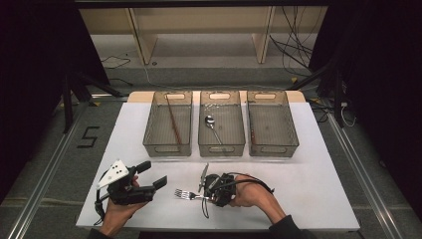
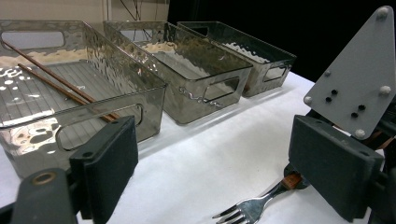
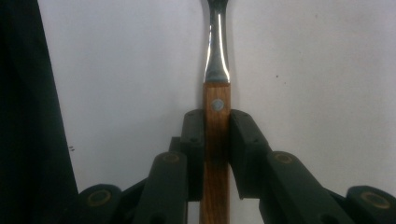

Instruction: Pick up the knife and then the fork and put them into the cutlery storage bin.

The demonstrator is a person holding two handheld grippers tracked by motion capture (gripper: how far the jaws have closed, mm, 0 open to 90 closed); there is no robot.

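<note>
A fork (image 1: pixel 185 194) with a wooden handle lies low over the white table (image 1: pixel 308 184), tines pointing left. My right gripper (image 1: pixel 204 196) is shut on that handle; in the right gripper view the jaws press both sides of the brown handle (image 3: pixel 217 121), and the steel neck runs up out of frame. My left gripper (image 1: pixel 152 175) is to the fork's left, open, with nothing between its pads (image 2: pixel 109 168). The left gripper view looks across the fork's tines (image 2: pixel 243 210) toward the right gripper's grey plate (image 2: pixel 359 74).
Three clear bins stand in a row at the back of the table. The left bin (image 1: pixel 168 144) holds a pair of brown chopsticks (image 1: pixel 173 119), the middle bin (image 1: pixel 222 144) a spoon (image 1: pixel 212 124), and the right bin (image 1: pixel 273 144) looks bare.
</note>
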